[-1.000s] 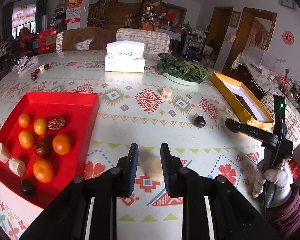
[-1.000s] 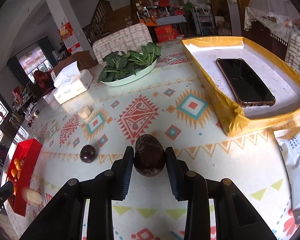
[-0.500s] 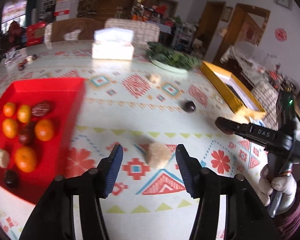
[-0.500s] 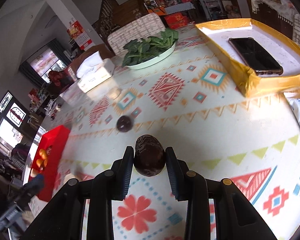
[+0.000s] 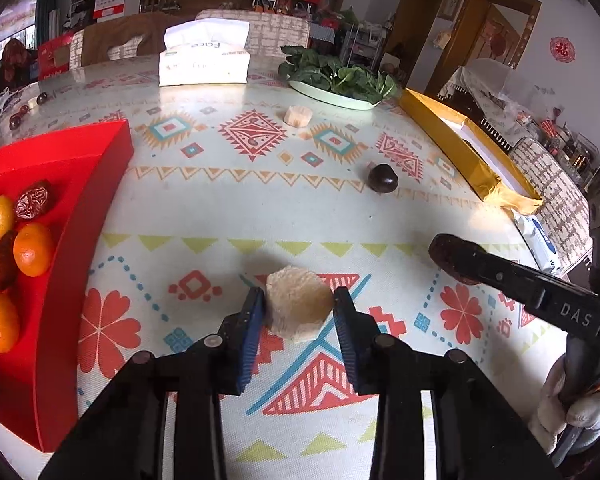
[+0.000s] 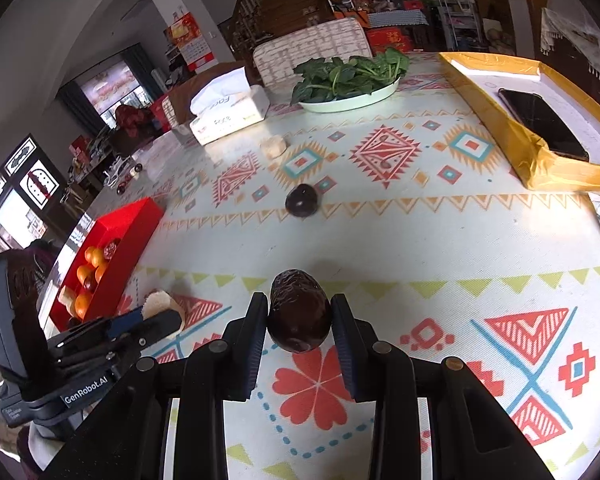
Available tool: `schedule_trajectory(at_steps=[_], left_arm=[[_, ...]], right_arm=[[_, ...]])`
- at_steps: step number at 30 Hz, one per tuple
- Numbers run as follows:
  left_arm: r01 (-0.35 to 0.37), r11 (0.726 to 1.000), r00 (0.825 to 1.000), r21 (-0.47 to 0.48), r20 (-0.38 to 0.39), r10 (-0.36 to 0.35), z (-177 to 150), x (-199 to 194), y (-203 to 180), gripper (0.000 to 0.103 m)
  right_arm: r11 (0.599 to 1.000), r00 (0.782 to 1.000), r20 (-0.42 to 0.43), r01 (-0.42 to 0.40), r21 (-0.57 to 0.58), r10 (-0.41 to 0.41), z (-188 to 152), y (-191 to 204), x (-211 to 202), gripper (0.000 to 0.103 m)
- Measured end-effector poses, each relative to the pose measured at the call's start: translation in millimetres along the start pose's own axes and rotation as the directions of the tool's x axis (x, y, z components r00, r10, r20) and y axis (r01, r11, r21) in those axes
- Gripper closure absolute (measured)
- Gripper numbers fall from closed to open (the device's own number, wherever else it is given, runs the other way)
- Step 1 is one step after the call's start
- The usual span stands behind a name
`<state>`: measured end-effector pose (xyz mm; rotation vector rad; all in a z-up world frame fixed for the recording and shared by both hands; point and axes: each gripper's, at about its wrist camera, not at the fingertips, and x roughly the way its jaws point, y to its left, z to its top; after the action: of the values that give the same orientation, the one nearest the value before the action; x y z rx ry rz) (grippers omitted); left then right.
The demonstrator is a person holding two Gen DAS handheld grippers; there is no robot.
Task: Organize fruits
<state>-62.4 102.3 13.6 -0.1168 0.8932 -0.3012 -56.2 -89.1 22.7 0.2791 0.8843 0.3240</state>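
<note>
A pale, cut fruit chunk (image 5: 298, 308) lies on the patterned tablecloth. My left gripper (image 5: 299, 312) straddles it with its jaws closing, and both pads touch its sides. My right gripper (image 6: 299, 320) is shut on a dark wrinkled fruit (image 6: 299, 312) held just above the cloth. In the left wrist view that right gripper (image 5: 452, 258) sits at the right. The red tray (image 5: 80, 208) at the left holds oranges (image 5: 32, 248), dark fruits and pale chunks. A dark round fruit (image 5: 383, 178) and a second pale chunk (image 5: 298, 115) lie loose further back.
A tissue box (image 5: 203, 62) and a plate of greens (image 5: 336, 80) stand at the back. A yellow box (image 6: 540, 152) with a phone in it runs along the right side. A wipes pack (image 5: 538, 236) lies near the right edge. Small dark fruits (image 5: 20, 114) sit far left.
My left gripper opened, came down over the pale chunk and closed in on its sides. The right gripper carried the dark wrinkled fruit leftward across the table, toward the left gripper.
</note>
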Motion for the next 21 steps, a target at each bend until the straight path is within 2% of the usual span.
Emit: schedule_trajectory(at_steps=[9, 14, 21], left_arm=[[0.021, 0.999, 0.999, -0.046, 0.042, -0.019, -2.3, -20.6, 12.0, 0.069], [0.028, 0.996, 0.995, -0.088, 0.097, -0.019, -0.5, -45.3, 27.9, 0.069], [0.000, 0.986, 0.986, -0.167, 0.164, 0.028, 3.0, -79.0, 68.8, 0.069]], right_arm=[[0.999, 1.000, 0.003, -0.020, -0.029, 0.020, -3.1, 15.9, -3.9, 0.067], [0.997, 0.999, 0.013, -0.043, -0.059, 0.044, 1.0, 36.2, -9.2, 0.067], [0.989, 0.995, 0.010, -0.097, -0.110, 0.098, 11.4, 76.0, -7.7, 0.067]])
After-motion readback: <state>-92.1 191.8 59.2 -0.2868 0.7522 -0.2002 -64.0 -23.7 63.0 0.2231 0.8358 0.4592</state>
